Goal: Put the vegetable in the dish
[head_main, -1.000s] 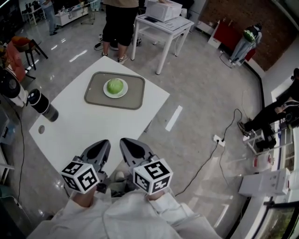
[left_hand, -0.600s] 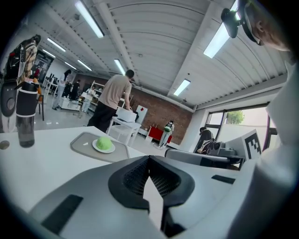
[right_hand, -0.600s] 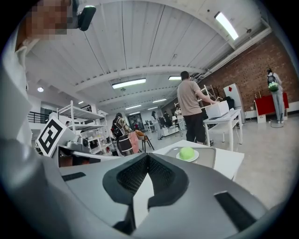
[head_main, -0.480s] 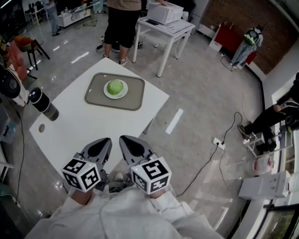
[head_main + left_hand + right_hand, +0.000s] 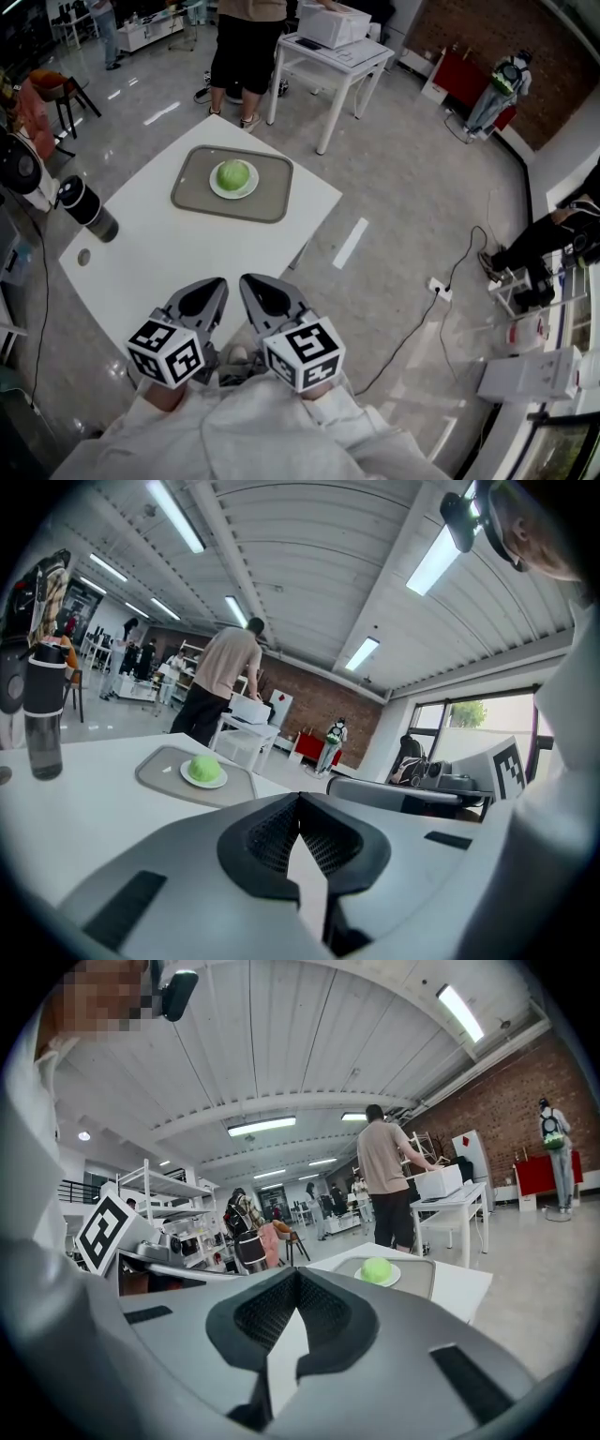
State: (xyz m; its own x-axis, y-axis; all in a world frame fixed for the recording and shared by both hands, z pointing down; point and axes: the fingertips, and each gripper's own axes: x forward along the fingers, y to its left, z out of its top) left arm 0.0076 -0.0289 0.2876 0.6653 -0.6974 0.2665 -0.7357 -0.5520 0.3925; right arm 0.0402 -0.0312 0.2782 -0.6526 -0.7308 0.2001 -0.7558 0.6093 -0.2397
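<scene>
Left claw (image 5: 212,286), right claw (image 5: 247,281) closed, empty; vegetable (image 5: 232,173) on dish (image 5: 217,188); bottle (image 5: 86,208) nearby.

The left gripper (image 5: 208,289) and the right gripper (image 5: 255,285) are grey pointed shells. Each carries a white cube (image 5: 305,352) with black square markers. The sleeves (image 5: 253,433) are pale grey.

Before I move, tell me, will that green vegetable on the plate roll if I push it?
Likely yes: the green vegetable looks round as a ball, so a push could roll it. The white plate under it seems shallow, so its rim may not stop it. Its domed shape suggests firm, not floppy.
</scene>
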